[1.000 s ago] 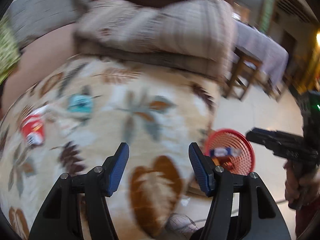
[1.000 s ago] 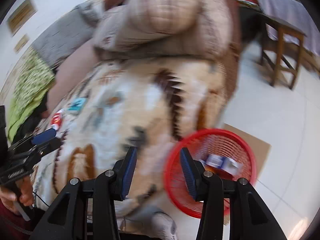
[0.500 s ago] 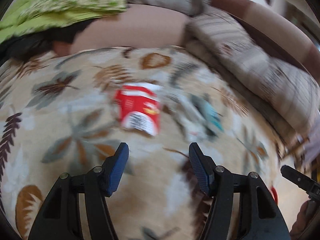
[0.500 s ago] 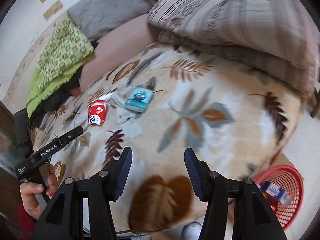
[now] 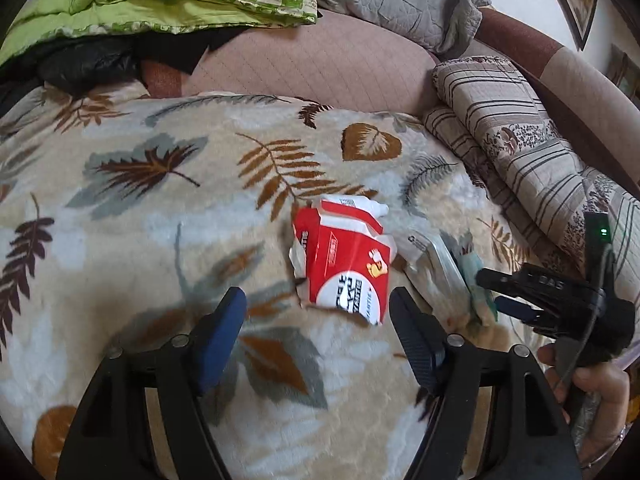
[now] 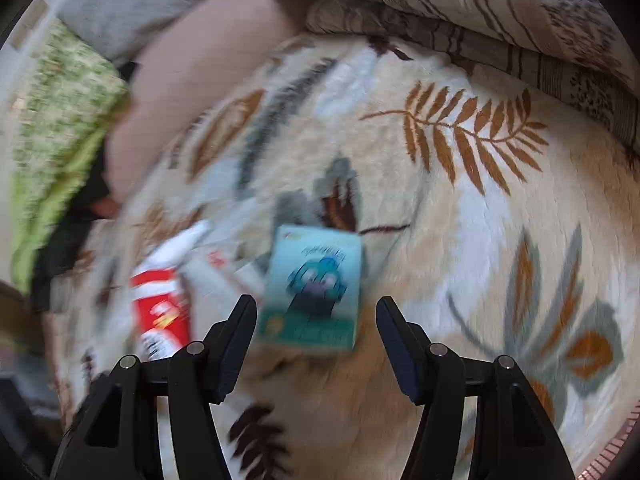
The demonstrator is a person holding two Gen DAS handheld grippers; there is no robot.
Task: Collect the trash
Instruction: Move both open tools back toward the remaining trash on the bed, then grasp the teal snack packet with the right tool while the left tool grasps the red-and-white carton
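Grippers first: the left gripper (image 5: 316, 312) and right gripper (image 6: 316, 324) are both opening, empty, each lined up to straddle its target. Beyond them, mid-blanket (image 5: 140, 220), lie the red carton (image 5: 344, 268) and teal packet (image 6: 314, 288), near the striped quilt (image 5: 520, 152).

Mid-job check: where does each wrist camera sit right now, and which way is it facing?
Left wrist: looks down over the left gripper, jaws opening, at the red carton on the leaf blanket; right gripper and hand show.
Right wrist: looks down over the right gripper, jaws opening, at the teal packet.
Shared: carton, blanket, teal packet.
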